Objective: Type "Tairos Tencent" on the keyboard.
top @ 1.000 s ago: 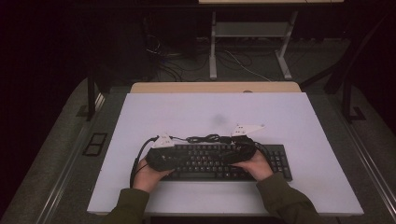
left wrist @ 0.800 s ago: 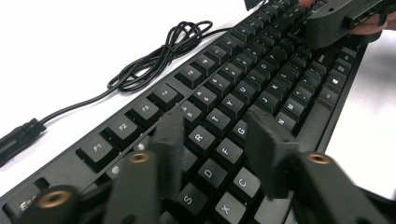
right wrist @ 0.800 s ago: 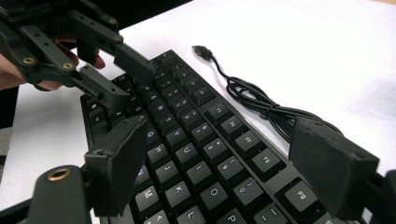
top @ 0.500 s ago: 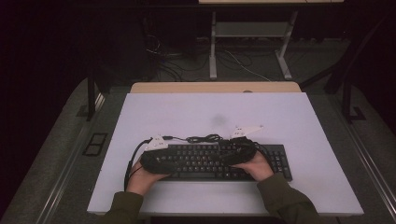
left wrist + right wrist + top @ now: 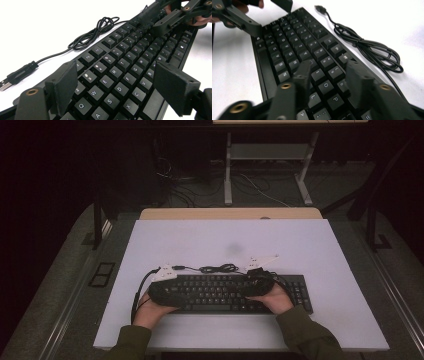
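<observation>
A black keyboard (image 5: 220,292) lies flat near the table's front edge, with its black cable (image 5: 217,268) coiled just behind it. The USB plug (image 5: 15,76) lies loose on the white top. My left gripper (image 5: 177,292) hovers over the keyboard's left end. Its jaws have just been opening and stand wide over the letter keys (image 5: 117,85), gripping nothing. My right gripper (image 5: 252,287) hovers over the right part of the letter keys. Its jaws have just been closing and stand a key or two apart (image 5: 325,82), with nothing held between them.
The white tabletop (image 5: 300,245) stretches behind and to both sides of the keyboard. A wooden strip (image 5: 230,213) borders its far edge. Beyond it are dark floor, loose cables and a metal frame (image 5: 265,155).
My left hand has edged slightly to the left along the keyboard. The right hand and the keyboard have kept their places.
</observation>
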`<action>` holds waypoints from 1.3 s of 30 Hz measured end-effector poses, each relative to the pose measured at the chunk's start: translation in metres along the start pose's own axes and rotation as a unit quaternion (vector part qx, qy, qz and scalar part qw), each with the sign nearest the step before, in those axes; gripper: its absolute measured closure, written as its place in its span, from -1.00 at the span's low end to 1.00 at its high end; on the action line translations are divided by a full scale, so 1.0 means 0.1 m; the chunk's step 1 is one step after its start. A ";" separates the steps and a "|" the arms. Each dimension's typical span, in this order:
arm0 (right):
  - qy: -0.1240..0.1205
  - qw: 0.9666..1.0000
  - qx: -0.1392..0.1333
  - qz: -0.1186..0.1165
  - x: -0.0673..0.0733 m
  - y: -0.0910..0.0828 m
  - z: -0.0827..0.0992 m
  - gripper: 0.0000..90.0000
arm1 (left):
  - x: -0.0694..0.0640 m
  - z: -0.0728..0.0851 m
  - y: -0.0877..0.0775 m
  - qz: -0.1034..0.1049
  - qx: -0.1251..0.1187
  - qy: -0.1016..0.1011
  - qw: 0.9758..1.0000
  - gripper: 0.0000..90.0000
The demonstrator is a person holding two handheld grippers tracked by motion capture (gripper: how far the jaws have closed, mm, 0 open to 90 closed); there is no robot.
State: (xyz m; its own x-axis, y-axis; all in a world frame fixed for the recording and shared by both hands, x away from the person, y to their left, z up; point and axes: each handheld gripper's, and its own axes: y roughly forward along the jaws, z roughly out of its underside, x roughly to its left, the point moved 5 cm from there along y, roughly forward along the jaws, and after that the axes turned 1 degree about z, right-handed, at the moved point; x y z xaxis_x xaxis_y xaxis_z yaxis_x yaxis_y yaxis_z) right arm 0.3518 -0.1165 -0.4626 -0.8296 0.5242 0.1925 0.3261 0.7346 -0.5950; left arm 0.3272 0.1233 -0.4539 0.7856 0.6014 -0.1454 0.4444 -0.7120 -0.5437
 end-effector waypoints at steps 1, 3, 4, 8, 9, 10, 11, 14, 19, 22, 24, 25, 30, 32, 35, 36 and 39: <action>-0.001 1.000 0.005 0.002 0.00 0.00 0.01 0.41 | 0.00 0.00 0.00 0.000 0.000 0.000 1.000 -0.59; -0.001 1.000 0.011 0.005 0.00 0.01 0.02 0.56 | 0.00 0.00 0.00 0.000 0.000 0.002 1.000 -0.59; -0.001 1.000 0.014 0.003 0.00 0.01 0.02 0.63 | 0.00 0.00 0.00 -0.001 0.000 0.002 1.000 -0.60; -0.005 1.000 0.023 0.002 0.00 0.02 0.04 0.82 | 0.00 0.02 0.01 -0.003 0.004 0.008 1.000 -0.60; -0.006 1.000 0.024 0.001 0.00 0.02 0.04 0.86 | 0.00 0.02 0.01 -0.002 0.004 0.008 1.000 -0.61; -0.007 1.000 0.025 0.000 0.00 0.02 0.04 0.91 | 0.00 0.02 0.02 -0.002 0.004 0.008 1.000 -0.61; -0.008 1.000 0.026 0.000 0.00 0.03 0.05 0.94 | 0.00 0.02 0.02 -0.003 0.003 0.008 1.000 -0.61; -0.008 1.000 0.030 -0.002 0.00 0.03 0.05 0.98 | 0.00 0.02 0.02 -0.003 0.004 0.011 1.000 -0.61; -0.009 0.999 0.033 -0.002 0.01 0.05 0.06 0.99 | 0.00 0.03 0.02 -0.003 0.004 0.010 1.000 -0.62; -0.009 0.999 0.033 -0.003 0.01 0.05 0.06 0.99 | 0.00 0.03 0.02 -0.002 0.005 0.011 1.000 -0.62; -0.010 0.999 0.033 -0.003 0.01 0.06 0.06 0.99 | 0.00 0.03 0.03 -0.002 0.005 0.011 1.000 -0.62; -0.010 0.999 0.035 -0.002 0.02 0.06 0.06 0.99 | 0.00 0.03 0.03 -0.002 0.005 0.011 1.000 -0.62; -0.018 0.999 0.041 0.003 0.02 0.08 0.07 0.99 | 0.00 0.03 0.03 -0.003 0.006 0.012 1.000 -0.62; -0.020 0.999 0.042 0.004 0.03 0.08 0.07 0.99 | 0.00 0.03 0.03 -0.003 0.007 0.012 1.000 -0.62; -0.020 0.999 0.041 0.003 0.03 0.08 0.07 0.99 | 0.00 0.03 0.02 -0.003 0.007 0.012 1.000 -0.62; -0.019 0.999 0.040 0.003 0.03 0.08 0.07 0.98 | 0.00 0.03 0.02 -0.003 0.007 0.013 1.000 -0.62; -0.013 0.999 0.029 -0.004 0.02 0.05 0.05 0.90 | 0.01 0.03 0.01 -0.004 0.007 0.012 1.000 -0.62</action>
State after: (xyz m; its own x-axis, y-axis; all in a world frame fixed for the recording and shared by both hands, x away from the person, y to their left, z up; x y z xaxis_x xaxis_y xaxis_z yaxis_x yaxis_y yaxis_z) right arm 0.3497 -0.1136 -0.4692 -0.8438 0.5068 0.1766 0.2943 0.7121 -0.6374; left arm 0.3274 0.1245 -0.4571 0.7923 0.5981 -0.1207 0.4450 -0.7017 -0.5564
